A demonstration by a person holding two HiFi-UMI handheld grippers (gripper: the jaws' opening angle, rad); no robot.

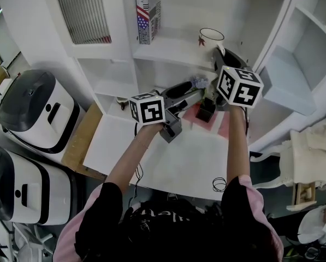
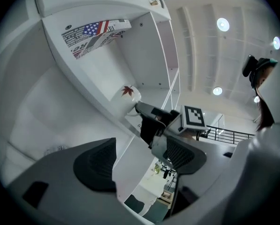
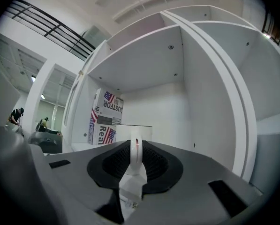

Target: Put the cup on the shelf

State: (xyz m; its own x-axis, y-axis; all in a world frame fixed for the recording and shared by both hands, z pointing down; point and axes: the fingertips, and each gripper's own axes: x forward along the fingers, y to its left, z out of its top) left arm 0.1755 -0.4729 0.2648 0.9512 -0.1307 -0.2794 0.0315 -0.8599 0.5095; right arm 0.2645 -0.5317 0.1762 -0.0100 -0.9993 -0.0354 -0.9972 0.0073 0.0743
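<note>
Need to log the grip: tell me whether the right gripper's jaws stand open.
No, the right gripper is shut on the white cup handle, which is pinched between its dark pads.

Person is wearing a pink top with short sleeves [image 1: 249, 192]. A dark garment [image 1: 173, 228] is covering the chest at bottom centre of the head view. Left gripper [image 1: 193, 89] and right gripper [image 1: 221, 56] are showing grey moulded bodies. Each is carrying a white cube [image 1: 147, 109] printed with black square markers. In the left gripper view, black ribbed pads [image 2: 95, 165] are sitting in smooth grey shells.
</note>
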